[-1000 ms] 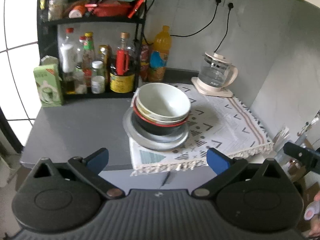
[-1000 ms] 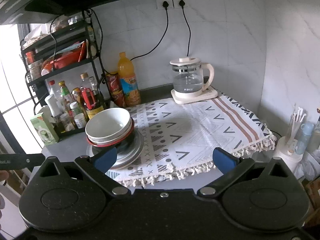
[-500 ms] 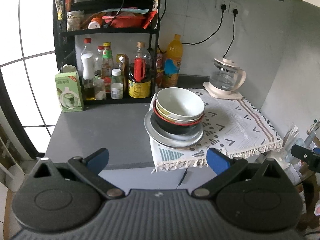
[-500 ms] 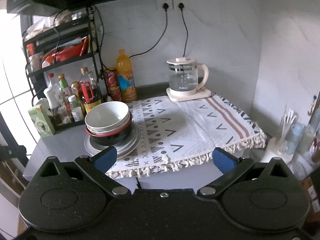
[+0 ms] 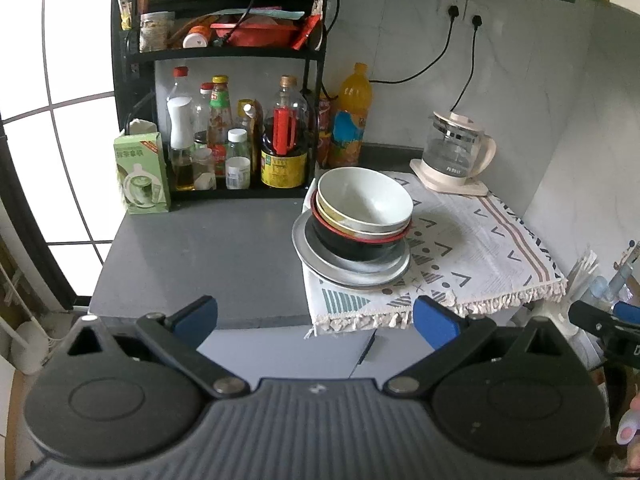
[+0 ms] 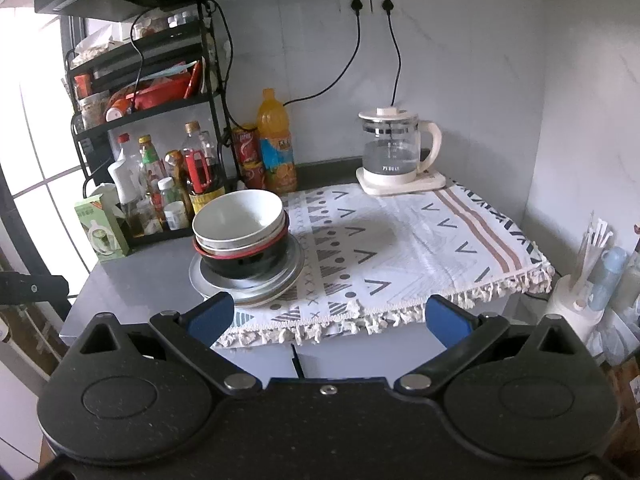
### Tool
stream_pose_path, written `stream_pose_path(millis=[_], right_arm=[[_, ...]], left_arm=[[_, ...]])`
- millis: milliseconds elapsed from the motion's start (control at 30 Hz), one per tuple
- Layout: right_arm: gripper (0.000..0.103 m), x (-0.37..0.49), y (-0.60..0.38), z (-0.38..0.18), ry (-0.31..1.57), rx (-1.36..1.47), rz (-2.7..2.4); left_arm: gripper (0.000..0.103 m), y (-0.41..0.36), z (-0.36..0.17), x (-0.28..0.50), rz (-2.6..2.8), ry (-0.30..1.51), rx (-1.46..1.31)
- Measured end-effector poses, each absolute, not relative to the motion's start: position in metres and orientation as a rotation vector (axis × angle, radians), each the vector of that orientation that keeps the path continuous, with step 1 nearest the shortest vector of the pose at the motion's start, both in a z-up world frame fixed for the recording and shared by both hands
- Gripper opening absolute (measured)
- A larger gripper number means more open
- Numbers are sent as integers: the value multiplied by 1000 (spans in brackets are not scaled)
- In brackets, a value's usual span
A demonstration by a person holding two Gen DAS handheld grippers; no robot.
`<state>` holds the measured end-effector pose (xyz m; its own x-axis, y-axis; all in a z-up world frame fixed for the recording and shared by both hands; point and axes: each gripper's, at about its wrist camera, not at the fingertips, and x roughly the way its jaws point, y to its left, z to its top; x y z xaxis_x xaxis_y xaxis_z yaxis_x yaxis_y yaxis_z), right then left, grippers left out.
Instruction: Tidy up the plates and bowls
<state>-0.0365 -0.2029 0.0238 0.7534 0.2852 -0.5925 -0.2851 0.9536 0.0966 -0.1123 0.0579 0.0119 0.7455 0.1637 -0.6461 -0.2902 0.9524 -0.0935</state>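
A stack of dishes stands at the left edge of the patterned cloth [image 5: 480,248] [image 6: 400,240]. A white bowl [image 5: 368,200] [image 6: 240,216] tops it, nested in a yellow-rimmed bowl [image 5: 340,222] and a black bowl with a red rim [image 5: 356,246] [image 6: 244,262]. All rest on grey metal plates [image 5: 320,262] [image 6: 288,276]. My left gripper [image 5: 316,318] hangs open in front of the counter edge, well short of the stack. My right gripper [image 6: 328,318] is also open, back from the cloth's fringe. Neither holds anything.
A black rack [image 5: 224,52] [image 6: 144,80] of sauce bottles stands at the back left, with a green carton [image 5: 140,176] [image 6: 100,232] beside it. An orange drink bottle [image 5: 352,116] [image 6: 276,140] and a glass kettle [image 5: 456,156] [image 6: 396,148] line the wall. A holder of sticks [image 6: 580,292] stands right of the counter.
Both grippers have pulled back and up from the counter, so the stack looks smaller and farther off. The dishes have not moved. Both stay open.
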Motion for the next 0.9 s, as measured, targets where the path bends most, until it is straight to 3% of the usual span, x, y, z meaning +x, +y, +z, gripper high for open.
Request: stream_pose_path(millis=[900], right_arm=[[103, -35, -207, 25, 653, -8, 288]], left_arm=[[103, 47, 5, -97, 198, 712, -187]])
